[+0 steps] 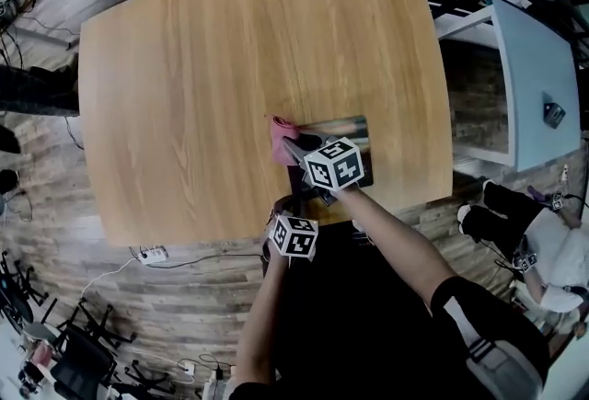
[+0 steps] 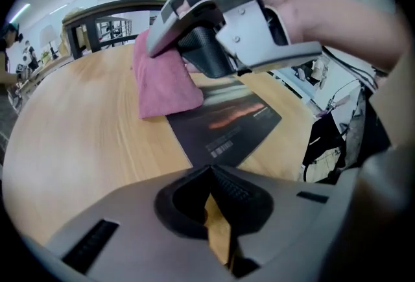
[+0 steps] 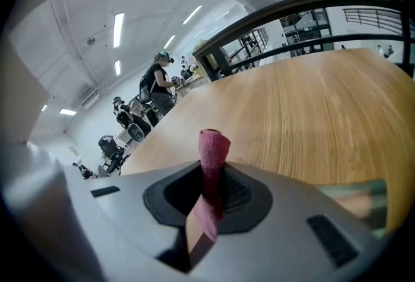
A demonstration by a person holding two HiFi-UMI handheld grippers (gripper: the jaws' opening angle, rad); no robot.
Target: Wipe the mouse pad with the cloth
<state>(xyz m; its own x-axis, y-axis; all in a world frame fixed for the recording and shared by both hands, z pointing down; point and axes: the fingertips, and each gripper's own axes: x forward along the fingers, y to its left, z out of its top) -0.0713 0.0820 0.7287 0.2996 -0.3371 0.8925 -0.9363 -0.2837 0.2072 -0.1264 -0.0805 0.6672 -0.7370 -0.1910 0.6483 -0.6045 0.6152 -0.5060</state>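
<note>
I'm holding the right gripper (image 1: 294, 150) down over the left end of the mouse pad (image 2: 227, 122), its jaws clamping a fold of the pink cloth (image 2: 165, 83). In the right gripper view the cloth is sticking up between the two jaws as a rolled pink edge, pinched tight. The rest of the cloth is hanging below the gripper and lying partly on the pad's left edge, partly on the bare wooden table (image 1: 230, 67). The mouse pad is dark with a reddish streak and small print. It's lying flat on the near right part of the table, close to the edge nearest me.

I'm keeping the left gripper (image 2: 211, 174) low at the near table edge, just beside the pad's near corner and not touching it. Its jaws are meeting at the tips with nothing between them. It's pointing towards the pad and the right gripper.

People (image 3: 159, 83) are standing and sitting in the room beyond the table's far side.
</note>
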